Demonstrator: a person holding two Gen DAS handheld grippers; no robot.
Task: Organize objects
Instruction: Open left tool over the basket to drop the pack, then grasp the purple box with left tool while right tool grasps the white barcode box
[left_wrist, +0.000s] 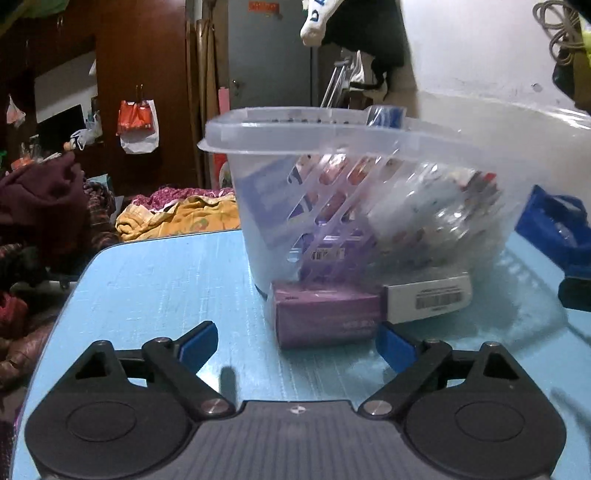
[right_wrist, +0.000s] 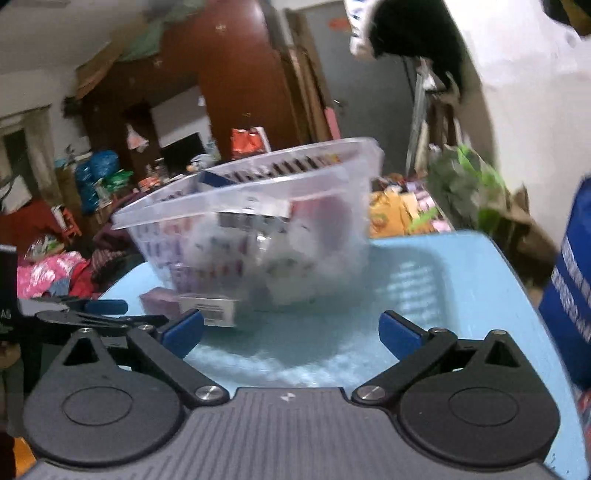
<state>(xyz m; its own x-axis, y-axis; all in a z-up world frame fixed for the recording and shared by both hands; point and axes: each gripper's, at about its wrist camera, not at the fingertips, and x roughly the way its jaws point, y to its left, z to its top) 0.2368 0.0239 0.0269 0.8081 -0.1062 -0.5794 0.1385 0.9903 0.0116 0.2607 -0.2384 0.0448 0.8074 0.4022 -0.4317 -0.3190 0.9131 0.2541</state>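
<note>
The left gripper (left_wrist: 297, 341) is pointing forward and tilting downward, its two blue-tipped fingers (left_wrist: 197, 345) standing wide apart with nothing pressing between them. The right gripper (right_wrist: 291, 330) is sitting in much the same pose, angling gently downward, its blue-tipped fingers (right_wrist: 400, 332) spreading as wide as they go and gripping nothing. Seen from the right wrist, the left gripper's black linkage and one blue fingertip are showing at the left edge, just beside the right gripper.

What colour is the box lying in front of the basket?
Purple, with a white end. The box shows best in the left wrist view.
</note>
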